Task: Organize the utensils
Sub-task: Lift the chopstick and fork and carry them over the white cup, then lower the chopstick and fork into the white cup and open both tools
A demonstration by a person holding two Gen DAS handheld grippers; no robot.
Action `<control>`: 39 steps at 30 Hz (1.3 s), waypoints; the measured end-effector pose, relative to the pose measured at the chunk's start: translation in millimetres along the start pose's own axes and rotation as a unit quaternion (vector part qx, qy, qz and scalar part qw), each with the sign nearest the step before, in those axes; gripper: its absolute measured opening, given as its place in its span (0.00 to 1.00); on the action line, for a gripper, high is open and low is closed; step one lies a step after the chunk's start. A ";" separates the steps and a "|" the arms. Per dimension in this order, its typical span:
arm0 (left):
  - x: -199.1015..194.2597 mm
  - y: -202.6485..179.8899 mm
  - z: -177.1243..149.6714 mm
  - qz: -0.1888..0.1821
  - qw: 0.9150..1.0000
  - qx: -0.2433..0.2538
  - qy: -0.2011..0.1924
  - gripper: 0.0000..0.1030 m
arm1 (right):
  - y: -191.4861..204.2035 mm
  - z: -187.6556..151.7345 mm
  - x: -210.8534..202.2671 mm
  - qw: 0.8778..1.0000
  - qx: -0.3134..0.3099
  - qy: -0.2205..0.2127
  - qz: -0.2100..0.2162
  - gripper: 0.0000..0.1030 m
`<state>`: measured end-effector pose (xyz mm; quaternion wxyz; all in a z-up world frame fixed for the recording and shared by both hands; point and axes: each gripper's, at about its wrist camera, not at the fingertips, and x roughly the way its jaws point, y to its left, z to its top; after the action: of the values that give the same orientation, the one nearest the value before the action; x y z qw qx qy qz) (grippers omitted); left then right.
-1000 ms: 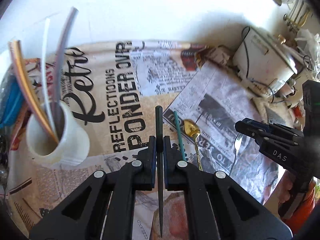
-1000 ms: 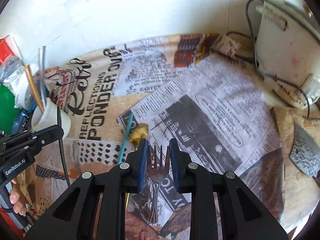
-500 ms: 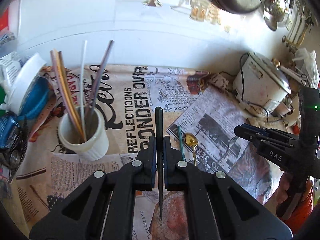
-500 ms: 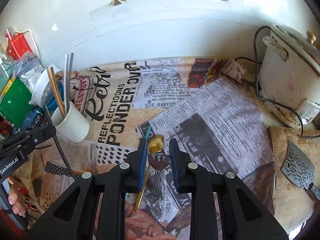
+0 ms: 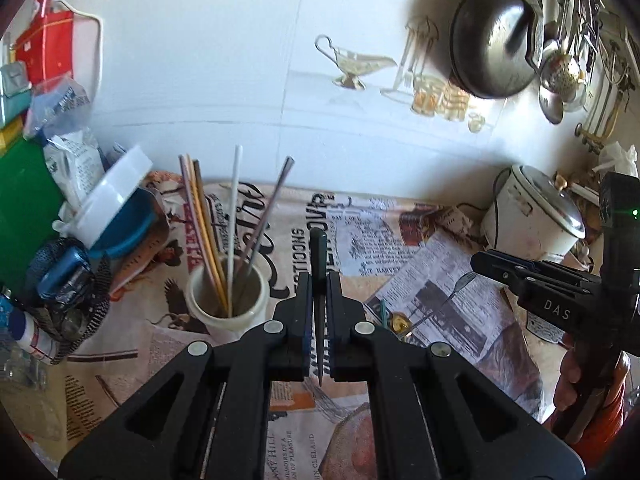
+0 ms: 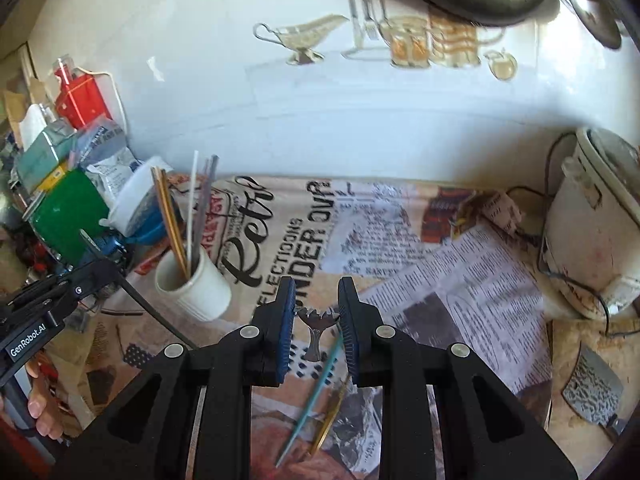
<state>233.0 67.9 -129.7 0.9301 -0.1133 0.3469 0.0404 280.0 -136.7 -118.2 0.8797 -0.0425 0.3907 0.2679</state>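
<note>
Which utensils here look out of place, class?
A teal chopstick and a gold spoon lie loose on the newspaper-print cover, while other sticks stand in the white cup. A cleaver lies on the board at right.

The right gripper [image 6: 317,314] clamped a fork [image 6: 317,326] by its head, tines up. A white cup [image 6: 194,286] of chopsticks stood to its left, beyond the left gripper [image 6: 86,276]. A teal chopstick [image 6: 310,400] and a gold spoon [image 6: 330,420] lay below the claw.

Both wrist views angled down, sharing cup [image 5: 227,300]
</note>
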 end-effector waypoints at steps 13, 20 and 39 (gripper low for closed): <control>-43.7 42.6 37.3 0.042 0.996 -0.015 -0.074 0.04 | 68.5 45.7 -10.8 0.995 -0.053 -0.057 0.061 0.19; -50.2 68.3 53.2 0.057 0.993 -0.026 -0.097 0.04 | 103.8 61.2 -2.0 0.991 -0.067 -0.067 0.091 0.19; 17.9 122.8 44.4 0.021 0.998 -0.044 -0.026 0.04 | 147.1 52.8 98.8 0.995 -0.072 0.022 0.066 0.19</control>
<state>255.9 197.7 -131.3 0.9318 -0.1460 0.3230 0.0783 295.3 47.1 -132.0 0.8458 -0.0855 0.3915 0.3522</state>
